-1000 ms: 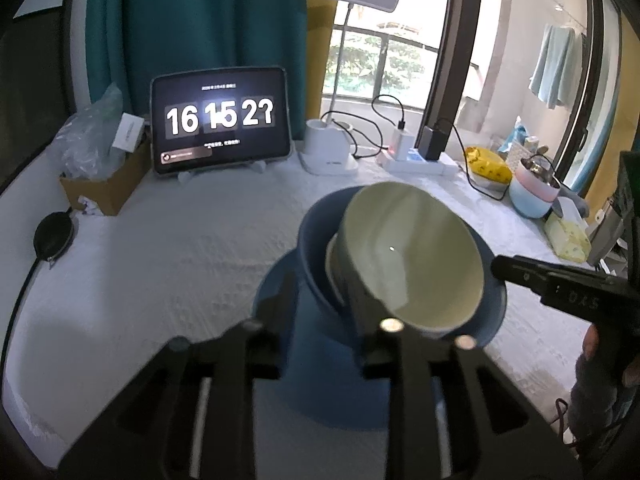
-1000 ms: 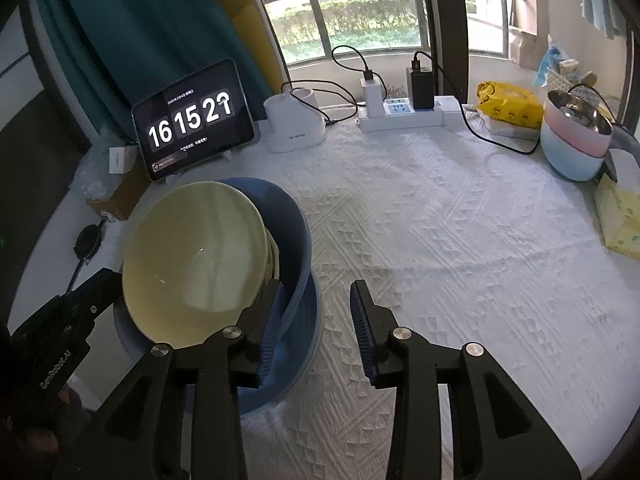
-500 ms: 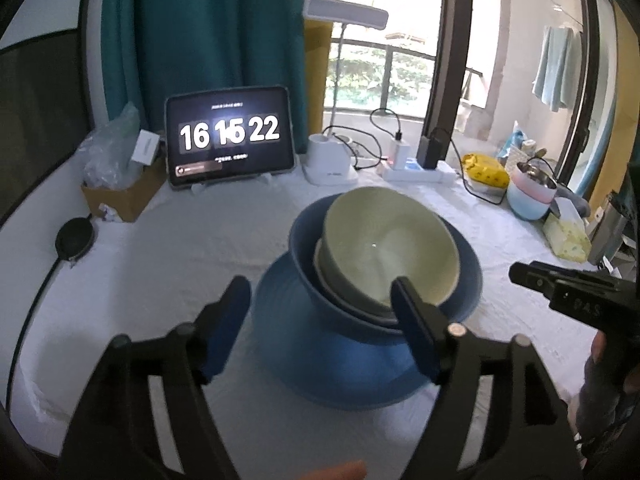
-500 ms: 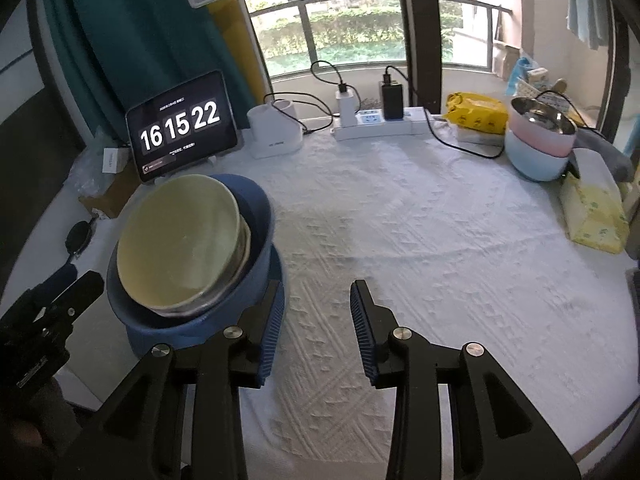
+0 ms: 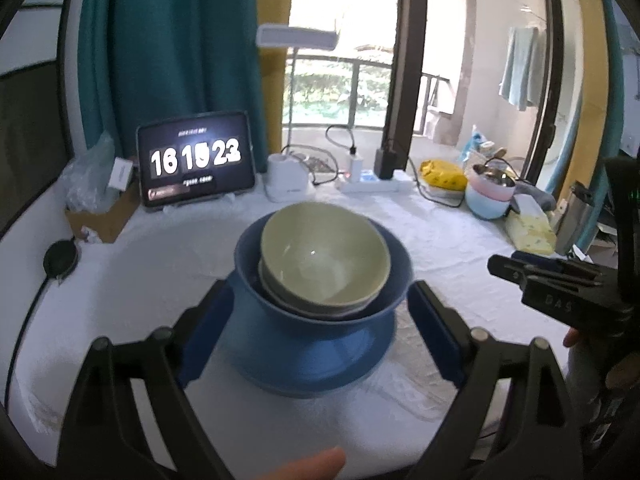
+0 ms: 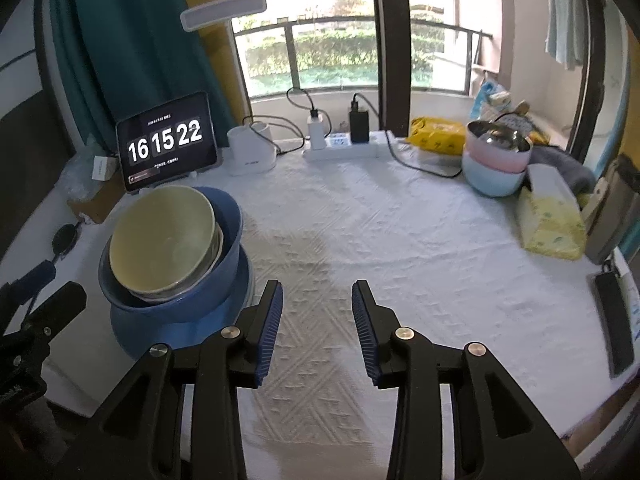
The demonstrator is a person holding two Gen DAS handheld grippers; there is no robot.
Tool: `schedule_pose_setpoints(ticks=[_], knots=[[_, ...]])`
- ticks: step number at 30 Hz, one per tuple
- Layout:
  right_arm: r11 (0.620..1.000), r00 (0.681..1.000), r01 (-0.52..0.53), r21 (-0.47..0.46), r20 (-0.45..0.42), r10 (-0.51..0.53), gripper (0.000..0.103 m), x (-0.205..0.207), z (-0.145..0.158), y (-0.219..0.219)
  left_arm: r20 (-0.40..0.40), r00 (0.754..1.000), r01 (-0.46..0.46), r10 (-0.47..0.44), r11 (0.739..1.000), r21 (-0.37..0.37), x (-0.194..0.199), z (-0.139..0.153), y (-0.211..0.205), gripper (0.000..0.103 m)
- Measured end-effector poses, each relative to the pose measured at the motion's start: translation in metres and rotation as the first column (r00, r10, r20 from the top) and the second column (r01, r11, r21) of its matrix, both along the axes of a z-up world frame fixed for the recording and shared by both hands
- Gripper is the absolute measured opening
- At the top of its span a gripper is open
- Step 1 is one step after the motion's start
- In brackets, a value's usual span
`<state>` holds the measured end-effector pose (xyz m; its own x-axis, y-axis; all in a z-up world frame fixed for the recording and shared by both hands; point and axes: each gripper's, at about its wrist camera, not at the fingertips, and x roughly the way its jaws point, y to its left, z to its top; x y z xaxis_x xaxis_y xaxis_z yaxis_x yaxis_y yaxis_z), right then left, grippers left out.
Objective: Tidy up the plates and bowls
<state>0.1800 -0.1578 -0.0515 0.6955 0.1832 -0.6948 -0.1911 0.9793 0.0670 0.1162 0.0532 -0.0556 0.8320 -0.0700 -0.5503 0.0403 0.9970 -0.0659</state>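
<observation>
A pale green bowl (image 5: 324, 260) sits nested on a grey bowl inside a blue bowl (image 5: 256, 300), all stacked on a blue plate (image 5: 320, 368). My left gripper (image 5: 320, 320) hangs just short of the stack. Its jaws are opening wide, one finger on each side of the blue bowl, touching nothing. From the right wrist view the same stack (image 6: 164, 240) stands at the left. My right gripper (image 6: 316, 312) is over bare tablecloth beside the blue plate (image 6: 160, 336), its jaws opening a little with nothing between them.
At the back of the white tablecloth (image 6: 360, 232) stand a tablet clock (image 5: 196, 160), a lamp base (image 5: 286, 178) and a power strip (image 5: 372, 184). Pink and blue bowls (image 6: 496, 160), a tissue pack (image 6: 548, 220) and a phone (image 6: 614, 320) sit right. A cardboard box (image 5: 100, 216) is at the left.
My left gripper let go of the green bowl, which went from tilted to settled level in the stack. Its jaws spread wide. Both grippers drew back and up from the stack.
</observation>
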Motion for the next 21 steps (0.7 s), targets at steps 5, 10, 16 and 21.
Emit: schedule_pose_setpoints(ticks=[5,10,16,21], knots=[[1.000,0.999,-0.004,-0.004,0.054,0.005,0.041,-0.015,0.010,-0.005,0.024,0.999,0.028,-0.028,0.999,0.025,-0.011,0.007,-0.015,0.090],[1.000,0.995,-0.002,-0.010,0.100,0.003,0.058,-0.031,0.019,-0.010,0.065,0.997,0.027,-0.030,0.998,0.052,-0.024,0.014,-0.023,0.090],[1.000,0.988,0.013,-0.018,0.153,-0.010,0.068,-0.050,0.029,-0.015,0.104,0.994,0.037,-0.041,0.998,0.044,-0.039,0.023,-0.022,0.093],[1.000,0.985,0.027,-0.008,0.172,-0.025,0.068,-0.062,0.035,-0.021,0.144,0.989,0.039,-0.043,0.999,0.030,-0.052,0.031,-0.021,0.095]])
